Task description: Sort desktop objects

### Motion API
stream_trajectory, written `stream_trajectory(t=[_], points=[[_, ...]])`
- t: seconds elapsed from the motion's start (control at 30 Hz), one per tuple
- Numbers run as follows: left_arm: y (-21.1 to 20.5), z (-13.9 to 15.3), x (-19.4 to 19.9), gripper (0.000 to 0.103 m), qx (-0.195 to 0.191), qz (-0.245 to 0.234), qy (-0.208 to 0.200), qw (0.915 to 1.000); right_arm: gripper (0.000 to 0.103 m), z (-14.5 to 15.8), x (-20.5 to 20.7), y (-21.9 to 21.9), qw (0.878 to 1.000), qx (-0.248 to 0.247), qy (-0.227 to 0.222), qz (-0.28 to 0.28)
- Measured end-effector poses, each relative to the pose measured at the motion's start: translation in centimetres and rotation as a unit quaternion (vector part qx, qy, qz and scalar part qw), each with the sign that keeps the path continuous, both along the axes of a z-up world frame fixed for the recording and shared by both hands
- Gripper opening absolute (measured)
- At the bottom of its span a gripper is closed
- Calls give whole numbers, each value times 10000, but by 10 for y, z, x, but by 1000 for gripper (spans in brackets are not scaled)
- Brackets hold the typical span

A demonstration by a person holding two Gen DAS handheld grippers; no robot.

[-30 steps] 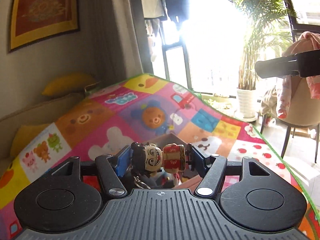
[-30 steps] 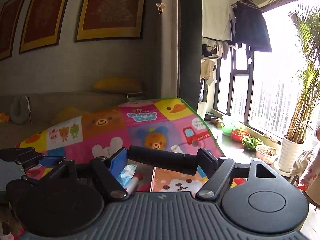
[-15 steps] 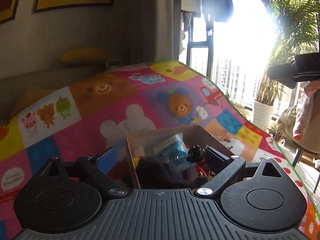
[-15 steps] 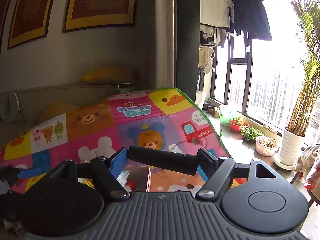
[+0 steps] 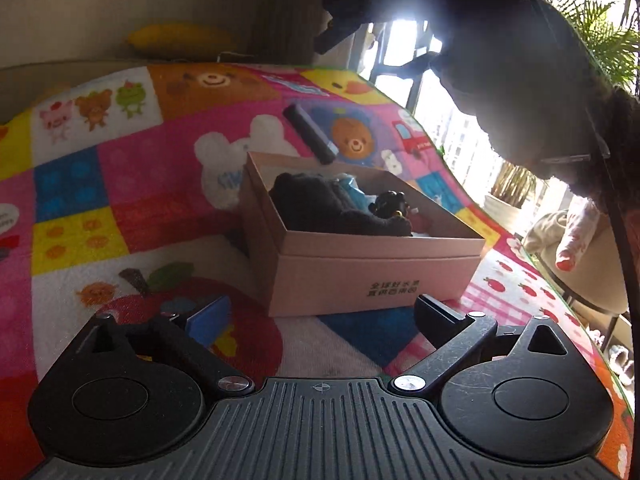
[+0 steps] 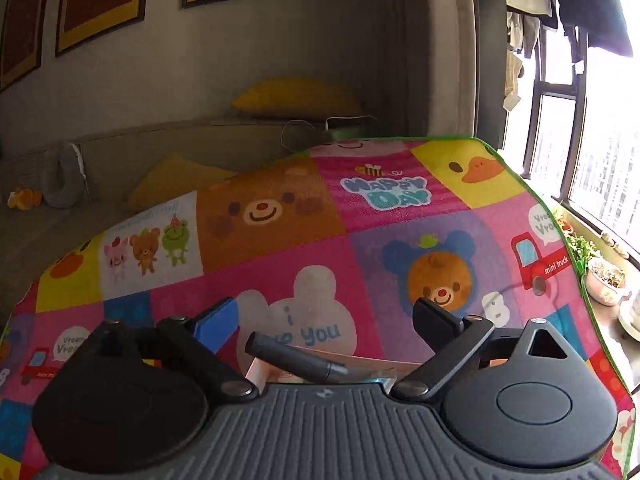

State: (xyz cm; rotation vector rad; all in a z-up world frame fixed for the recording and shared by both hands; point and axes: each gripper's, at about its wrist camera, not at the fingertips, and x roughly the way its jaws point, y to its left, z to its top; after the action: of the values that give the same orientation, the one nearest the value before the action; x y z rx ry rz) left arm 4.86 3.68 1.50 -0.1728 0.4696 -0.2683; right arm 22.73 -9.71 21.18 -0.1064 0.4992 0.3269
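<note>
**Mia:** Where is the black pen [image 6: 296, 360]?

**Tom:** It is loose in the air, right over the far edge of the pink box [image 5: 360, 276]. It sits between the 2 fingers of the right gripper [image 6: 332, 320], but they do not touch it.

**Mia:** So the fingers let go?

**Tom:** Yes. The right jaws have just been opening and now stand wide, with the pen free between them. The left gripper [image 5: 324, 316] has just opened wide too. It holds nothing.

**Mia:** Which way does the pen point?

**Tom:** It is long and thin. It lies almost flat, slanted across the gap between the fingers, with 1 end a bit lower, on the window side.

**Mia:** Which hand is nearer?

**Tom:** The right 1. The left waits low, in front of the box. Inside the box are a black furry toy [image 5: 320, 204] and a little doll [image 5: 390, 204]. I think the pen will drop in, or hit the rim.
</note>
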Motion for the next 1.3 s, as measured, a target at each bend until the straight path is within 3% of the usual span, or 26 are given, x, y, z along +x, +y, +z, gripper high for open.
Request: stream_trajectory(t=[0.1,0.17,0.23,0.37,0.5,0.6,0.67,0.7,0.73,0.77,0.8,0.83,0.97,1.03,1.1,1.3], points=[[3,-1,3,101,-157,-4,13,9999,88,-13,5,-6,9997,-173,178,-84],[3,-1,3,101,-206,-33,26,9998,68,-23,9,-13,9986,-338,378,-137],[5,-1,3,101,-254,-36,20,9997,41,-36,16,-23,9956,-407,824,-163],[7,-2,3,102,-321,-27,36,9995,35,-69,17,-44,9869,-538,1494,-295],[7,-2,4,102,-327,5,73,9994,35,-88,-4,-60,9831,-1060,1462,-310],[6,-3,6,102,-305,55,126,9994,32,-89,-20,-77,9831,-812,1636,-140],[5,-3,7,102,-243,98,167,9995,33,-84,-35,-87,9862,-519,1566,-138],[4,-3,8,102,-217,117,198,9995,39,-79,-43,-93,9889,-293,1451,-141],[3,-3,9,102,-186,120,243,9995,57,-74,-51,-98,9912,-101,1310,-172],[2,-3,11,102,-153,77,306,9994,66,-71,-57,-104,9931,59,1138,-267],[1,-4,14,102,-99,9,383,9992,73,-68,-61,-111,9941,205,987,-388],[-2,-4,17,102,-22,-63,438,9990,75,-68,-60,-116,9939,338,950,-458],[-17,-2,19,102,336,-78,410,9986,82,-80,-49,-139,9819,1048,1453,-617],[-24,-2,16,103,623,33,407,9972,93,-87,-58,-142,9798,1240,1512,-412],[-28,-2,10,103,850,219,361,9955,103,-97,-80,-138,9818,1219,1423,-298],[-27,-4,0,103,1361,997,575,9840,103,-127,-135,-109,9921,414,1051,-547]])
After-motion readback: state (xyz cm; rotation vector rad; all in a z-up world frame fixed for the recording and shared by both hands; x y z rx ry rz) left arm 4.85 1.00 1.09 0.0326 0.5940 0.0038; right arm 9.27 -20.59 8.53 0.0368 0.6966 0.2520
